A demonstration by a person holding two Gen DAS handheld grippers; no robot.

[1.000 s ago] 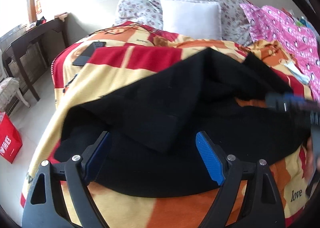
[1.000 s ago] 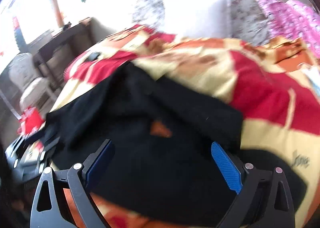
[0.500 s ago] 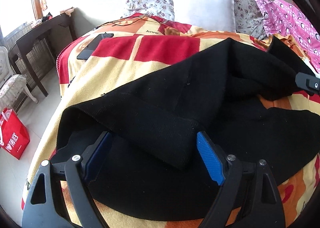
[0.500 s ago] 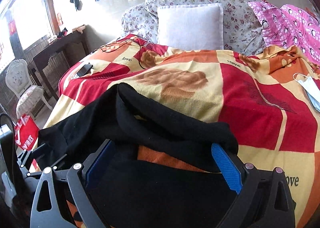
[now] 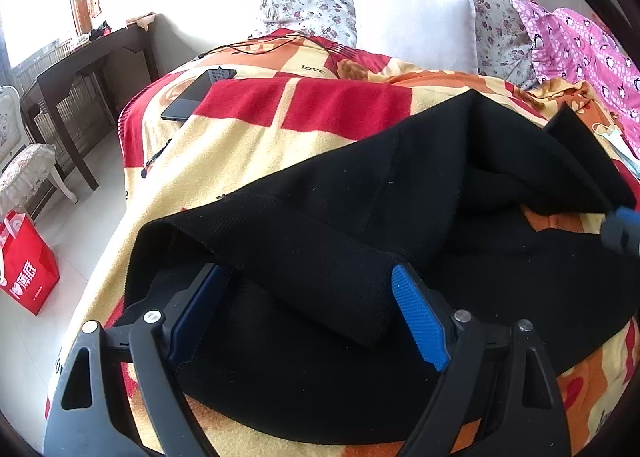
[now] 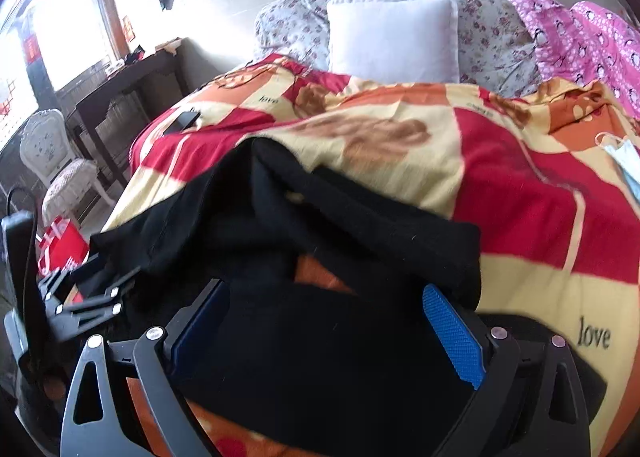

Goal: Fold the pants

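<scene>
Mostly, both views are filled by the black knit pants (image 5: 360,217), which lie bunched on a fleece blanket of red, cream and orange blocks (image 5: 256,145) covering the bed. The fabric shows a fine ribbed weave with a few pale specks of lint. One layer is thrown back over the rest, so a thick folded edge runs across the near side, and a wedge of orange blanket shows through a gap between the layers. In the right wrist view the pants (image 6: 320,257) form a raised, creased ridge above a flatter dark panel.

The left gripper (image 5: 308,313) has its blue-padded fingers spread wide, with the folded edge of the pants lying between them and nothing pinched. The right gripper (image 6: 324,329) is likewise spread apart, its fingers straddling the flat part of the pants without clamping it.

At the head of the bed stands a white square cushion (image 5: 416,29) against floral pillows (image 5: 304,5). A dark phone (image 5: 196,95) lies on the blanket well away from the pants, and a red paper bag (image 5: 28,265) sits on the floor.
</scene>
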